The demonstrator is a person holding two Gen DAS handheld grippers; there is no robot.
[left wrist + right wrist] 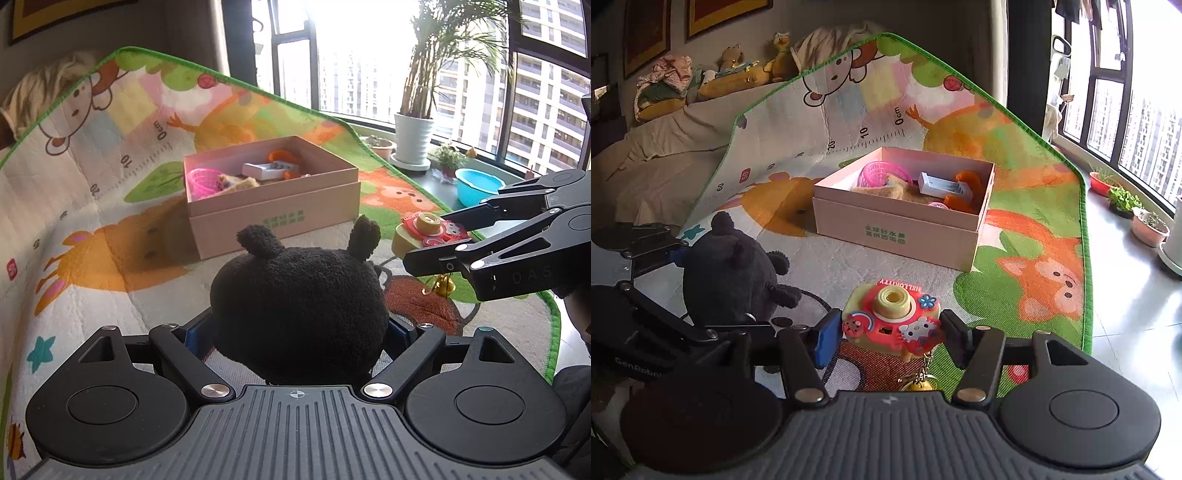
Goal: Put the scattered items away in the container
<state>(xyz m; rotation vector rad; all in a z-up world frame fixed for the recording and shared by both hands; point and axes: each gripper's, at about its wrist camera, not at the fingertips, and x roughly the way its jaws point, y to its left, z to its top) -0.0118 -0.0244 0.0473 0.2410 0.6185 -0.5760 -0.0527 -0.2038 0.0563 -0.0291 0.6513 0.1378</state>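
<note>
Over the play mat, left gripper clamped round black plush toy; right gripper grasping toy camera. Pink box sits at 12 o'clock beyond both, holding pink basket.

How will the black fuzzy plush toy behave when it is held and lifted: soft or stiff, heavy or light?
The black fuzzy plush toy probably squashes, since its pile bulges between the left gripper fingers. It likely weighs little for its bulk. Its floppy ears may snag.
</note>
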